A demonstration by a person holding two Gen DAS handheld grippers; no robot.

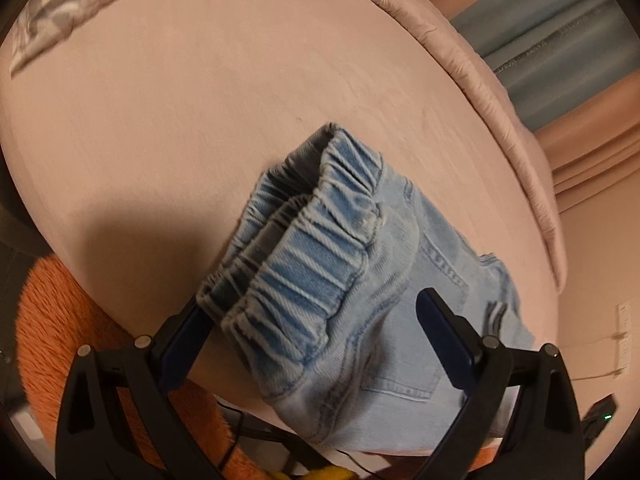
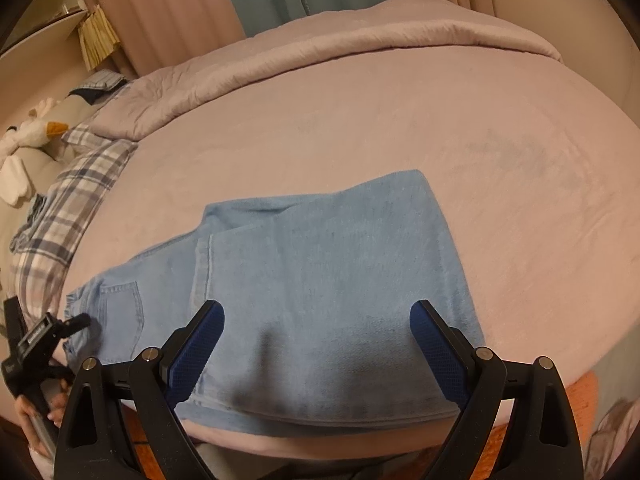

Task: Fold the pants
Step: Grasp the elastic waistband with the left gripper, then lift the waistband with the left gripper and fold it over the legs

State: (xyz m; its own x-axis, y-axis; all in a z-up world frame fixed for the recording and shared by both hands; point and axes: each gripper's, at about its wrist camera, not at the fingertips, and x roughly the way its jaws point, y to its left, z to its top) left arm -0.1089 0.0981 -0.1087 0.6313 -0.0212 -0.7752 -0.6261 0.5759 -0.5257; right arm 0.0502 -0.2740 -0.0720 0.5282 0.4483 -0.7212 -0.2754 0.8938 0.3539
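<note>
1. Pants (image 2: 320, 280) lie on the bed (image 2: 400, 120) near its front edge, already doubled over; waistband (image 1: 312, 248) toward the left side, a fold at the right.
2. Left claw (image 1: 316, 320) gapes wide around the waistband end, gripping nothing; one finger (image 1: 188, 328) looks to touch the elastic. Probably lined up for a grab.
3. Right claw (image 2: 318, 344) hangs wide open above the folded leg cloth, empty — likely set to pinch the near edge for another fold.

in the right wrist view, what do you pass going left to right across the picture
stuffed toy → plaid pillow → jeans → bare pink bedspread
</note>
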